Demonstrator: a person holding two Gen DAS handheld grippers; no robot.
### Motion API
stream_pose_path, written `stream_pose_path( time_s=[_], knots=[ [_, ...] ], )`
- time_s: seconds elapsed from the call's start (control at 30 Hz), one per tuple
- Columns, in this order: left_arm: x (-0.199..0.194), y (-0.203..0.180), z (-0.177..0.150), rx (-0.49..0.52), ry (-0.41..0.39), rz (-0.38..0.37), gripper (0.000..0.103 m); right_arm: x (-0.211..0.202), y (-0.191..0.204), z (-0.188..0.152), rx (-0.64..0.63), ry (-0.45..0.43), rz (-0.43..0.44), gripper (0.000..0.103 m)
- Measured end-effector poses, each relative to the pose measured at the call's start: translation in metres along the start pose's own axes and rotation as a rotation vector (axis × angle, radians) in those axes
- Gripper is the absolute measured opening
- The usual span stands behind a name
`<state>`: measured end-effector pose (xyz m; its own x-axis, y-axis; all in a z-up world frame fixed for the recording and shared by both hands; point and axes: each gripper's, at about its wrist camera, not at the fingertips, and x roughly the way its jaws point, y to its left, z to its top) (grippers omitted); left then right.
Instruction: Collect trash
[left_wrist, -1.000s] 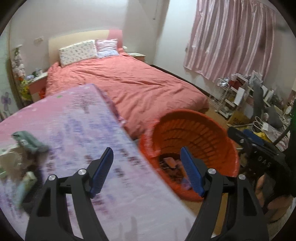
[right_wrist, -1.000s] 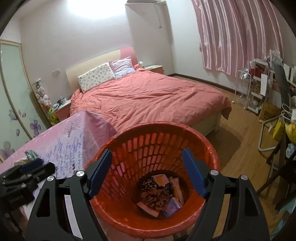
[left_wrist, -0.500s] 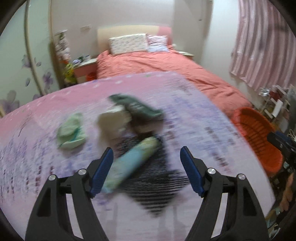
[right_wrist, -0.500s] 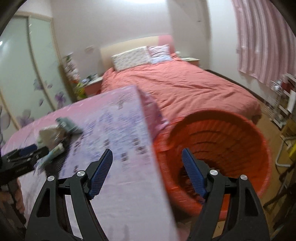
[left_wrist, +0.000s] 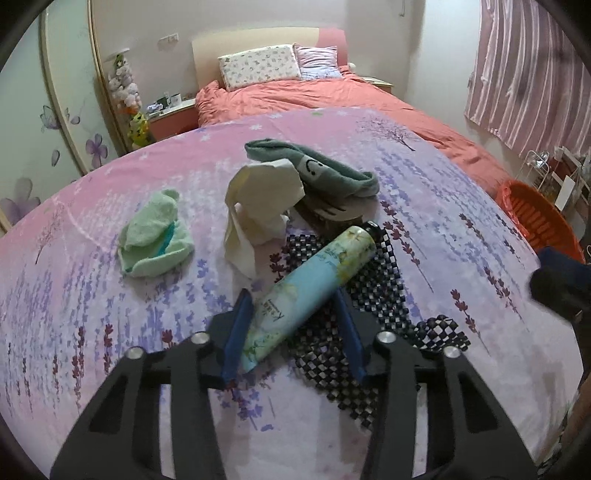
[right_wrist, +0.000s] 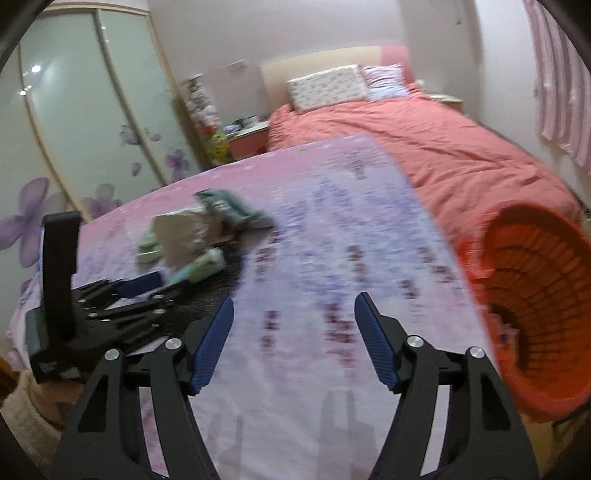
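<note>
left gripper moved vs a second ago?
Yes. The left gripper swung away from the orange basket, which is now at the view's right edge, to the tube on the table. Its jaws have been closing around the tube.

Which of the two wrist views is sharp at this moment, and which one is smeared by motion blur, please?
Left wrist view: sharp, the print on the pale blue tube and the checkered mat read crisply, with only fisheye bending at the edges. Right wrist view: smeared, the tablecloth pattern and the orange basket streak sideways, while the right tongs themselves stay crisp.
</note>
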<state>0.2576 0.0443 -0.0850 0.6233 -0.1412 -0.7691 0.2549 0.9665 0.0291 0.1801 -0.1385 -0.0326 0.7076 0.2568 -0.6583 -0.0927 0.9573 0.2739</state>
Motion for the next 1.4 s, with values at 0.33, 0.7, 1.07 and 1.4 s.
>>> stream_pose_path(
  time_s=[0.33,0.7,1.07,1.4],
  knots=[
    [-0.01,0.042,-0.01,-0.101,0.022,0.07,0.012,0.04,0.049,-0.018,-0.08,0.128,0.088,0.024],
    [-0.022,0.056,-0.004,-0.152,-0.031,0.065,0.048,0.03,0.014,-0.009,-0.016,0.097,-0.063,0.004],
    [-0.01,0.107,0.009,-0.275,-0.021,0.142,0.066,0.022,-0.032,0.008,0.143,0.043,-0.189,0.007],
    [0.011,0.108,0.033,-0.265,0.002,0.127,0.069,0.043,-0.008,0.013,0.062,0.097,-0.135,0.067]
  ],
)
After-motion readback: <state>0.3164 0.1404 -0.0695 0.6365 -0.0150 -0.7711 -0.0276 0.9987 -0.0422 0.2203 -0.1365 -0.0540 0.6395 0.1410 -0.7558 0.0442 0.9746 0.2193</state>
